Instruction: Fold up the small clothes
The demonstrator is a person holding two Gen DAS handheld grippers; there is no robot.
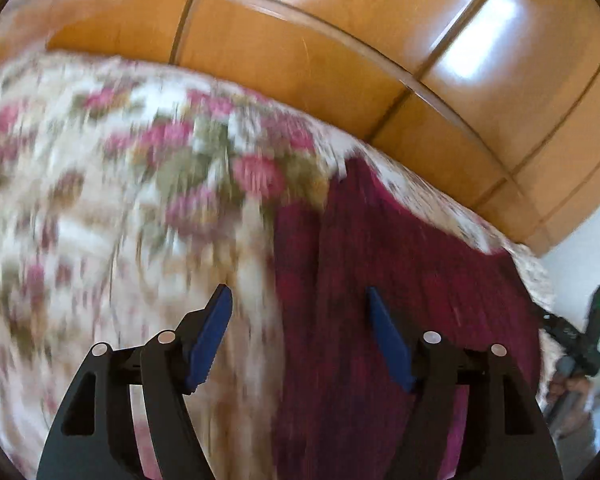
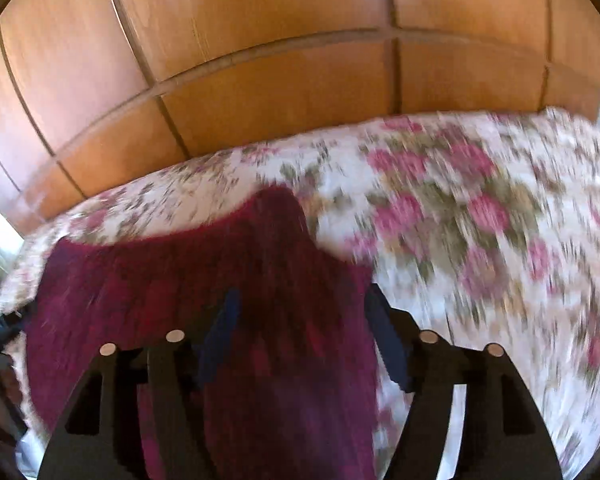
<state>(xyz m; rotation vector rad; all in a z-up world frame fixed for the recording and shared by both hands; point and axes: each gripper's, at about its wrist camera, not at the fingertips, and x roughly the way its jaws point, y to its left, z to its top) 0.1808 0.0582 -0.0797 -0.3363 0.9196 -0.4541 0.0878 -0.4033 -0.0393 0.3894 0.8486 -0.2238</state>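
A dark red knitted garment lies spread on a floral bedspread. In the left wrist view my left gripper stands open over the garment's left edge, its blue pads wide apart with nothing pinched. The right wrist view shows the same garment lying below my right gripper, which is also open; the cloth's right side lies under the gap between the fingers and is not gripped. Both pictures are blurred by motion.
Orange-brown wooden wardrobe doors rise behind the bed. The floral bedspread stretches wide to the right of the garment. The other gripper's black body and a hand show at the left view's right edge.
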